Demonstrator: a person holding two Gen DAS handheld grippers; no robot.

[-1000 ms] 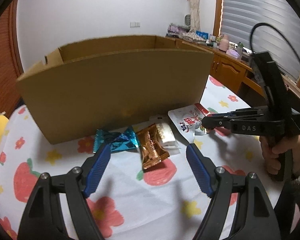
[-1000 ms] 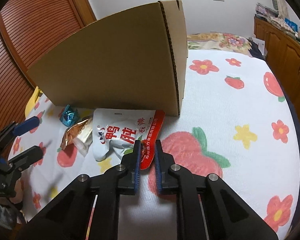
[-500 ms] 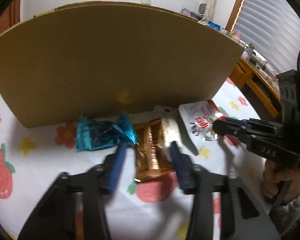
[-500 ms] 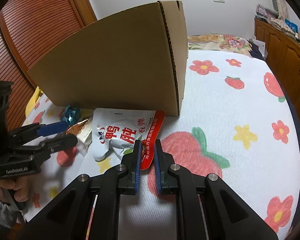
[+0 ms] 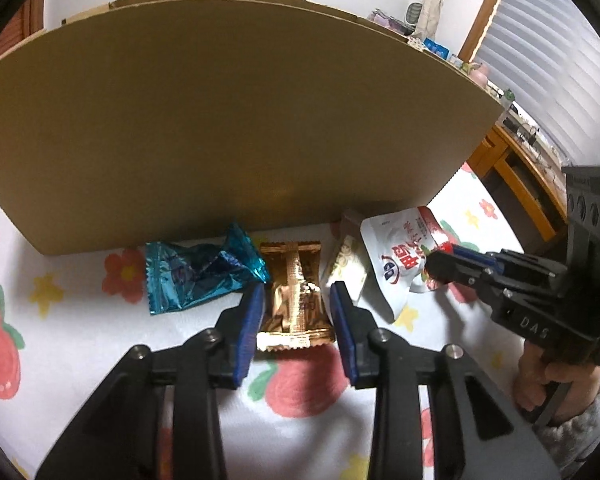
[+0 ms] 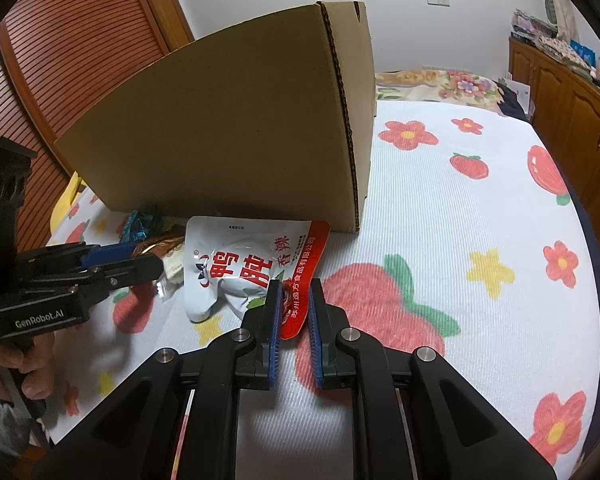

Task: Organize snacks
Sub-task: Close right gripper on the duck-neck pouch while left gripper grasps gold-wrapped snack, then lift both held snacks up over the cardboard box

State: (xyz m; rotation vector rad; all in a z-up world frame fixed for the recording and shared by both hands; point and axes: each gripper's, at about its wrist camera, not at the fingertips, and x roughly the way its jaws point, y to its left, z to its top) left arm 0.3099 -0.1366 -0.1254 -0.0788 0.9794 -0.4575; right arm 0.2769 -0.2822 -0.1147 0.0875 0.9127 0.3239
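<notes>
Left wrist view is showing the left gripper straddling a gold-brown snack packet on the fruit-print cloth; its blue pads are sitting at the packet's two long edges, and the jaws are opening slightly, so I cannot tell whether they are truly pressing it. Only this view is giving the whole row along the cardboard box: a crumpled blue wrapper at the left, the gold-brown packet, then a pale cream packet partly tucked under the white pouch. It is also catching the right gripper from the side, its tips closed on the pouch's red corner, with a hand wrapping the grip.

Right wrist view is adding what the other is missing: the pouch's printed face with large red characters, the box's open top and corner seam, and the slatted wooden door behind. Here the right gripper is sitting nearly closed, nipping the pouch's red strip between its pads. The left gripper is appearing at the left edge, hiding most of the smaller snacks.
</notes>
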